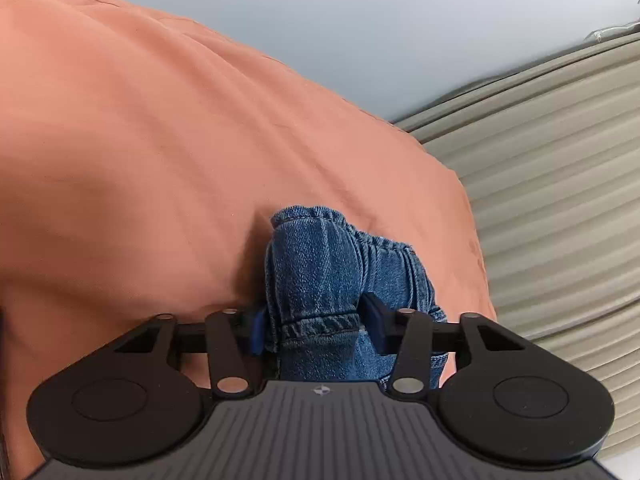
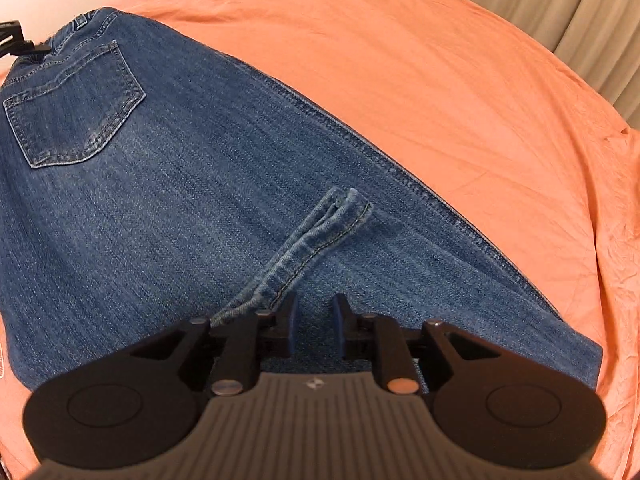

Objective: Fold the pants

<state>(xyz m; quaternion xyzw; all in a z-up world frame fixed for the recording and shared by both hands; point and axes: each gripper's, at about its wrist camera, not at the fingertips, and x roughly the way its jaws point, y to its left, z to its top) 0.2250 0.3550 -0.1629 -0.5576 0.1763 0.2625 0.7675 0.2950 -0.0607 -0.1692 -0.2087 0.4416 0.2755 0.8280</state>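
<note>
The left claw is clamped on the bunched waistband of the jeans. The right claw hangs parted and empty above the denim, which lies spread on the orange sheet.

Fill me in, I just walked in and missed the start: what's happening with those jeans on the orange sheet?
A person is folding a pair of blue jeans on an orange sheet, using a handheld gripper in each hand. The left gripper is clamped on the bunched elastic waistband. The right gripper hovers open over the leg fabric, gripping nothing, with the hem of a leg lying doubled back on the denim just ahead of it. The back pocket faces up.
</note>
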